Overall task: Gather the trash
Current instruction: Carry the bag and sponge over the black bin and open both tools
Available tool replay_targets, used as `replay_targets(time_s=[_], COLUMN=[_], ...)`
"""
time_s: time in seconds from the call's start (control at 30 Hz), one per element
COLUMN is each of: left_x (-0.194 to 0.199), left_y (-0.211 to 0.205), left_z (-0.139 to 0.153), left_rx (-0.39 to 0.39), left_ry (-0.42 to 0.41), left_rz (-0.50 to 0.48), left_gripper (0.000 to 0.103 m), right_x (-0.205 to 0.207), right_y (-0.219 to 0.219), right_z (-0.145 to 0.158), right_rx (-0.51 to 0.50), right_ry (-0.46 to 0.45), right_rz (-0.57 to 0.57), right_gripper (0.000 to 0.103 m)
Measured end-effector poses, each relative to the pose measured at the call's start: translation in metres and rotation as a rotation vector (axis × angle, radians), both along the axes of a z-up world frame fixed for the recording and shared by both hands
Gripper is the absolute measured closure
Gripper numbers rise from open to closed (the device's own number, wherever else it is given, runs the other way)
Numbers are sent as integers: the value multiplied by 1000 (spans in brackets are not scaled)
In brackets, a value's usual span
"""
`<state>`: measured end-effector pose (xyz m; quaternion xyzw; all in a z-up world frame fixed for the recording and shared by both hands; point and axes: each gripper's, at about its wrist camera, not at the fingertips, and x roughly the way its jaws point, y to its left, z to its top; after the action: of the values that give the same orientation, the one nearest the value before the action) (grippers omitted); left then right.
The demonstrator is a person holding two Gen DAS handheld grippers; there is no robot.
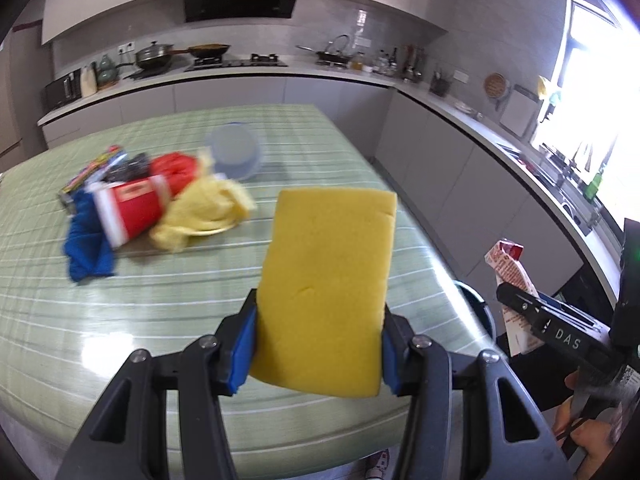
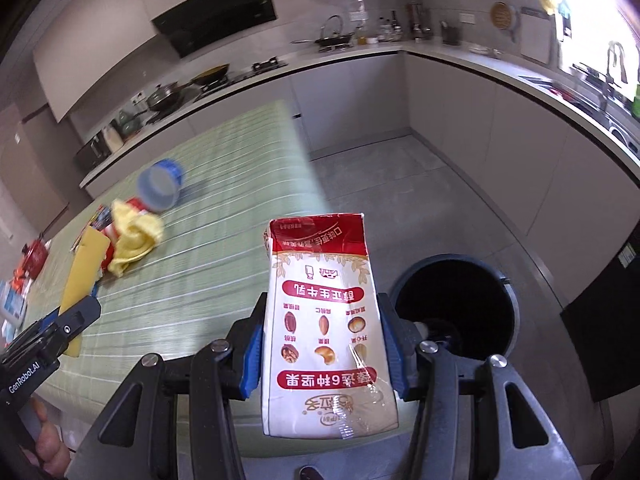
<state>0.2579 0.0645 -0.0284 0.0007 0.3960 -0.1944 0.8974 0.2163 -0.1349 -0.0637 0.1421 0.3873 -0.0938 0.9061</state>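
My left gripper (image 1: 318, 344) is shut on a yellow sponge (image 1: 328, 280) and holds it upright above the green striped table (image 1: 160, 320). My right gripper (image 2: 322, 350) is shut on a red and white milk carton (image 2: 326, 320), held upside down near the table's right edge, beside the open black trash bin (image 2: 456, 308) on the floor. The carton (image 1: 510, 276) and right gripper (image 1: 536, 316) show at the right of the left wrist view. The sponge (image 2: 84, 272) shows at the left of the right wrist view.
A pile lies on the table: a red cup (image 1: 128, 208), a blue cloth (image 1: 86, 248), a yellow cloth (image 1: 204, 212), a red bag (image 1: 176, 168), snack wrappers (image 1: 96, 168) and a clear blue-rimmed tub (image 1: 236, 156). Kitchen counters (image 1: 280, 72) run behind and right.
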Motion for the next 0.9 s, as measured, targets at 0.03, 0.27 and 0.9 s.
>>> replay_targets(time_s=[0.03, 0.27, 0.9], left_x=[-2, -10, 11], left_y=[-17, -128, -267], left_z=[-1, -14, -92], left_rx=[-2, -9, 133], left_ry=[3, 65, 220], left_rz=[-8, -57, -13], left_gripper=[50, 50, 46], right_x=[-4, -8, 48], right_y=[-18, -139, -226], right_z=[-1, -29, -145], right_rx=[4, 47, 115], right_ry=[-2, 57, 249], right_rz=[-6, -17, 145], right_gripper=[51, 51, 39])
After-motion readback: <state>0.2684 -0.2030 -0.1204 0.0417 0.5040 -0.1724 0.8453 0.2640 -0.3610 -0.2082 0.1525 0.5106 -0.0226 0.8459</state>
